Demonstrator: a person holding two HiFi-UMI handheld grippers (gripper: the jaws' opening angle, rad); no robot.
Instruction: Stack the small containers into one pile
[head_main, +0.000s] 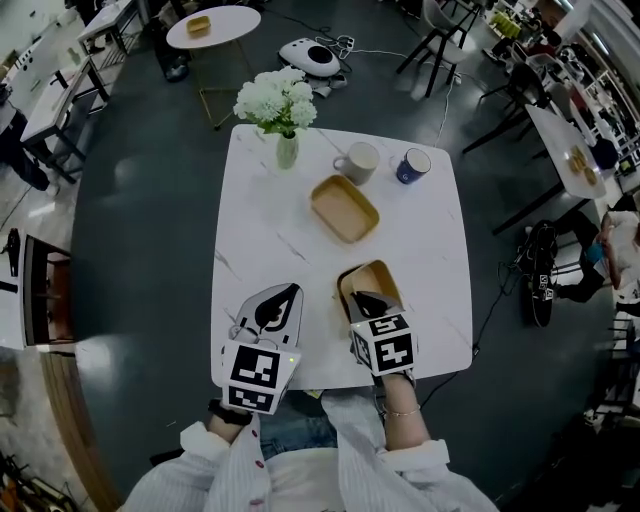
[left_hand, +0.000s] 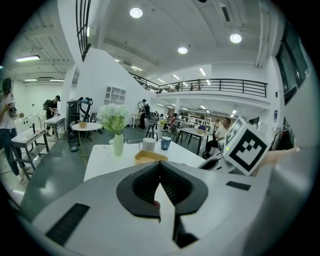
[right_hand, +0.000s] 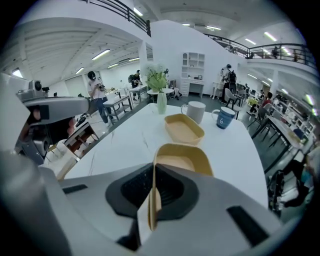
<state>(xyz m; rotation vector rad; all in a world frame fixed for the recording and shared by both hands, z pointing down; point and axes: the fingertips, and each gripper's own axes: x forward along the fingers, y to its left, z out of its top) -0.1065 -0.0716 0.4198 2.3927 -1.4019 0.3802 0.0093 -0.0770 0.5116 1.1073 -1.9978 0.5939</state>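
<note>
Two tan containers sit on your white table (head_main: 260, 210), with dark floor on every side. The far container (head_main: 344, 208) lies mid-table, ringed by bare tabletop. The near container (head_main: 372, 281) lies close to the front edge, well apart from it. Your right gripper (head_main: 368, 298) has its jaws clamped on the near container's closest rim. Your left gripper (head_main: 285, 292) is just to the left, jaws pressed together on nothing. A vase (head_main: 287, 150) and two mugs (head_main: 359, 162) line the far edge.

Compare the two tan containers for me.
The near container is clamped by its rim in the right gripper; the far container lies free. The near one sits at the table edge, the far one mid-table. Both are tan, shallow, empty.
</note>
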